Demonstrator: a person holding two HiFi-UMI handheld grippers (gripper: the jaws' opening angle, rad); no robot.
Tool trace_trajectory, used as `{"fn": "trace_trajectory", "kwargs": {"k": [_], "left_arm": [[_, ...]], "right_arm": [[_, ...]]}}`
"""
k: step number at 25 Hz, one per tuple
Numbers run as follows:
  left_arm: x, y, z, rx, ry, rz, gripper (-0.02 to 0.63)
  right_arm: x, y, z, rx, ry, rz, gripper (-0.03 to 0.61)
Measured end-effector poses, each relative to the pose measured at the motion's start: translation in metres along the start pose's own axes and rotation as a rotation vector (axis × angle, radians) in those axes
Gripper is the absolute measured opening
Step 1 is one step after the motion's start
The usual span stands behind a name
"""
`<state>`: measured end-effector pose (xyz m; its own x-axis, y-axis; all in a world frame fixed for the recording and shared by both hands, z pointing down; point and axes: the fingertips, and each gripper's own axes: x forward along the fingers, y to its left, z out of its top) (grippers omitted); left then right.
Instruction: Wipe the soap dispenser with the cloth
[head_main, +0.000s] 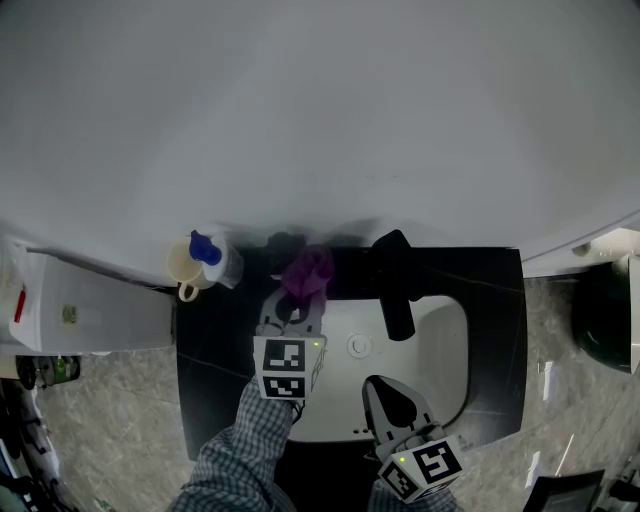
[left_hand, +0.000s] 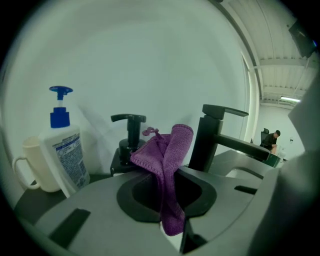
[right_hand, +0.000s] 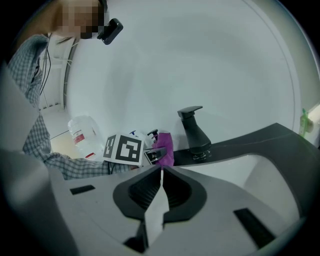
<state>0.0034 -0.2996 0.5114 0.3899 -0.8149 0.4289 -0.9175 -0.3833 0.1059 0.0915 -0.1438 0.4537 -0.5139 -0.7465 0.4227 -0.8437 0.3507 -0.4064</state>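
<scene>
The black soap dispenser stands on the dark counter against the wall, left of the black faucet. My left gripper is shut on a purple cloth. The cloth bunches above the jaws, right beside the dispenser's body. Its edge overlaps the dispenser in the left gripper view, and I cannot tell whether they touch. My right gripper hangs over the white sink, shut with nothing in it. In the right gripper view, the cloth shows beside the left gripper's marker cube.
A white pump bottle with a blue top and a cream mug stand left of the dispenser. A white bin sits beyond the counter's left edge. The wall rises just behind the dispenser and faucet.
</scene>
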Motion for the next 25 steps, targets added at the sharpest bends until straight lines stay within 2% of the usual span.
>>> {"fn": "trace_trajectory", "kwargs": {"k": [7,16,25], "left_arm": [[-0.015,0.012,-0.006,0.025,0.006,0.014,0.060],[-0.039,0.046,-0.004,0.008,-0.007,0.108,0.060],[-0.071,0.058,0.000,0.030,-0.023,0.118,0.060]], "right_arm": [[-0.001,0.007,-0.005,-0.007,0.006,0.008,0.025],[-0.003,0.018,-0.006,-0.021,0.003,0.024,0.025],[-0.001,0.036,-0.002,-0.043,-0.010,0.037,0.025]]}}
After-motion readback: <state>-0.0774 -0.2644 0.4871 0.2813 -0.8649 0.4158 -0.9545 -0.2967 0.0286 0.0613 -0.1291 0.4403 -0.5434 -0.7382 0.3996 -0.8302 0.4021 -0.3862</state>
